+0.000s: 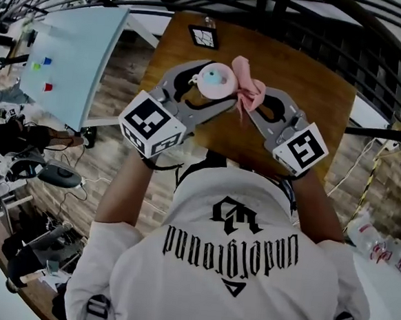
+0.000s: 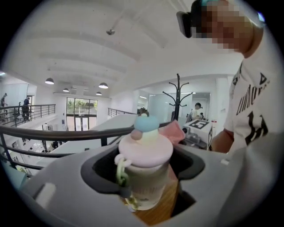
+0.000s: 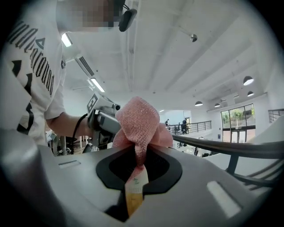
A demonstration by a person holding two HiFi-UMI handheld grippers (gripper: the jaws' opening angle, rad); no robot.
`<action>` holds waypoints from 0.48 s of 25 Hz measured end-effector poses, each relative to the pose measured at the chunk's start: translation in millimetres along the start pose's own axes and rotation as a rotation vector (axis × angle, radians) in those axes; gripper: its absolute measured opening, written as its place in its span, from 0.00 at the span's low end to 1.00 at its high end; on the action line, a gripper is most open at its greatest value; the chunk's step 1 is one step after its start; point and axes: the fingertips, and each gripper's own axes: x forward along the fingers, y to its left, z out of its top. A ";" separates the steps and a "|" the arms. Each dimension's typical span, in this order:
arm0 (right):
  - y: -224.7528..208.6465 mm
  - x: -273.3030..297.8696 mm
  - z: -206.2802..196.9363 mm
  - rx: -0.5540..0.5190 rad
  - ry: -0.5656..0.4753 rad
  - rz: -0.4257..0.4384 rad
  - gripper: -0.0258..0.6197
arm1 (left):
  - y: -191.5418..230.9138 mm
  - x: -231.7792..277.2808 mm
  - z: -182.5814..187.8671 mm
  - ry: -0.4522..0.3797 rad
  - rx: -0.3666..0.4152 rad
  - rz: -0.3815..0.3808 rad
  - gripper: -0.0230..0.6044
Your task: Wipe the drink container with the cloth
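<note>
Drink container (image 2: 146, 177) is gripped upright by our left gripper (image 1: 216, 87), jaws wide; our right gripper (image 1: 246, 105) pinches the cloth (image 1: 249, 84) just beside its lid (image 2: 146, 148). We should hold it steady, press cloth on and rub round, over the table (image 1: 310, 82).

The left claw (image 2: 144, 177) clasped a pink-lidded cup (image 2: 145, 148) over the wooden counter (image 2: 162, 210). A pink cloth (image 2: 175, 131) showed just behind its lid, near a person's white shirt (image 2: 253, 106).

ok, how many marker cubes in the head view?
2. One cube on the left gripper, below-left of the drink container; the other cube on the right gripper, below-right of the cloth. None seems hidden.
</note>
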 end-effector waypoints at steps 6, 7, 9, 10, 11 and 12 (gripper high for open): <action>20.8 -36.4 -34.8 -0.012 0.079 0.003 0.09 | -27.3 2.8 44.9 -0.019 -0.005 0.062 0.65; 20.4 -41.7 -37.8 -0.010 0.077 -0.003 0.09 | -31.5 5.3 51.3 -0.011 -0.010 0.078 0.65; 18.7 -54.8 -34.9 -0.013 0.064 -0.006 0.09 | -42.3 13.4 61.7 0.011 -0.014 0.108 0.65; 19.4 -59.4 -29.6 -0.018 0.054 -0.002 0.09 | -46.6 17.0 64.5 0.021 -0.011 0.120 0.65; 21.5 -60.1 -22.6 -0.026 0.040 0.008 0.09 | -47.9 19.0 65.1 0.029 -0.005 0.130 0.65; 24.5 -56.5 -14.0 -0.036 0.022 0.024 0.09 | -45.9 19.7 63.9 0.035 0.003 0.140 0.65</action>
